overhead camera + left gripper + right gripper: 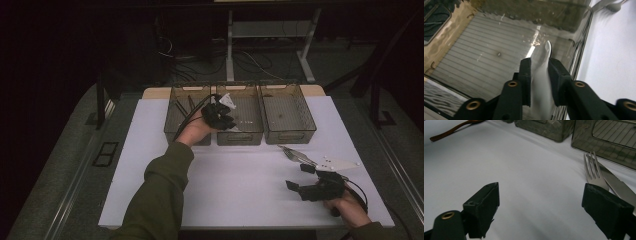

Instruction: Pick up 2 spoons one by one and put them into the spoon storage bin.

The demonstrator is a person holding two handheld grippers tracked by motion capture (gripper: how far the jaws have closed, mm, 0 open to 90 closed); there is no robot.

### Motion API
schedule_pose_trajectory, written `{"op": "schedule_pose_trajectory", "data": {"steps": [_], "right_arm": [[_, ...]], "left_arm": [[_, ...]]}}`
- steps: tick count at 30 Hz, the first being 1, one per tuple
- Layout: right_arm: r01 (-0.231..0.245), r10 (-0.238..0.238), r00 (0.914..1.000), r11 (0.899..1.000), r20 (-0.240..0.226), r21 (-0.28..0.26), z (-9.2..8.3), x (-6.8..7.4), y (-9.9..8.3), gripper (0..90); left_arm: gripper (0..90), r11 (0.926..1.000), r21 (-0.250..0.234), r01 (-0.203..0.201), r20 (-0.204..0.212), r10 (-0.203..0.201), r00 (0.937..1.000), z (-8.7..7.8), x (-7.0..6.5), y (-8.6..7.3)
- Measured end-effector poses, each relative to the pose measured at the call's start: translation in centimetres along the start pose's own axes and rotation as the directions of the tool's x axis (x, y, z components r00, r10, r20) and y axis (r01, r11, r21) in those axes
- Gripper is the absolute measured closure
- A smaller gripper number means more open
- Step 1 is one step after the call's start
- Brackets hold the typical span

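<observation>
**High view: cutlery being sorted into three bins**

High view shows a white table (pixel 240 185) with three brown bins at its far edge. The middle bin (pixel 250 131) is the landmark. The left gripper (pixel 218 116) hangs over this bin and points down into it. Between its black jaws stands a pale utensil handle (pixel 543 82), its tip above the ribbed bin floor. The jaws are narrow, and I cannot tell if the pads press the handle or have let go. To do this step well, I judge the handle should go low and flat before a full release, then the gripper lifts straight up. The right gripper (pixel 306 181), nearer than the bin and to its right, stands wide and empty. Just beside it lie a fork (pixel 593 170) and a knife (pixel 616 183).
</observation>
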State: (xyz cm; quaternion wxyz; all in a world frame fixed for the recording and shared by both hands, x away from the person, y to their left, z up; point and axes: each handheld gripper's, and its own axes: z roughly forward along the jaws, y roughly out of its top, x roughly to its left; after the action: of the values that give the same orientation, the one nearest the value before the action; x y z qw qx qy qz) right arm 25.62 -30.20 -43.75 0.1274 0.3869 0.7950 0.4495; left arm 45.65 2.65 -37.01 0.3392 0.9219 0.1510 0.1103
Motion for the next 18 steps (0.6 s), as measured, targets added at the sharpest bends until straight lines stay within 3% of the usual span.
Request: {"op": "schedule_pose_trajectory", "data": {"steps": [10,11,18], "right_arm": [[0.0,0.0,1.0,1.0,0.0,0.0,0.0,0.0,0.0,14.0],[0.0,0.0,1.0,1.0,0.0,0.0,0.0,0.0,0.0,14.0],[0.0,0.0,1.0,1.0,0.001,-0.001,0.0,0.0,0.0,14.0]], "left_arm": [[56.2,0.9969,-0.063,0.047,0.027,-0.045,0.9986,-1.2,-0.1,0.2],[55.2,0.9944,-0.081,0.069,0.031,-0.066,0.9973,-1.3,-0.2,0.2],[46.4,0.99,-0.119,0.076,0.049,-0.07,0.9963,-2.9,-0.8,0.4]]}}
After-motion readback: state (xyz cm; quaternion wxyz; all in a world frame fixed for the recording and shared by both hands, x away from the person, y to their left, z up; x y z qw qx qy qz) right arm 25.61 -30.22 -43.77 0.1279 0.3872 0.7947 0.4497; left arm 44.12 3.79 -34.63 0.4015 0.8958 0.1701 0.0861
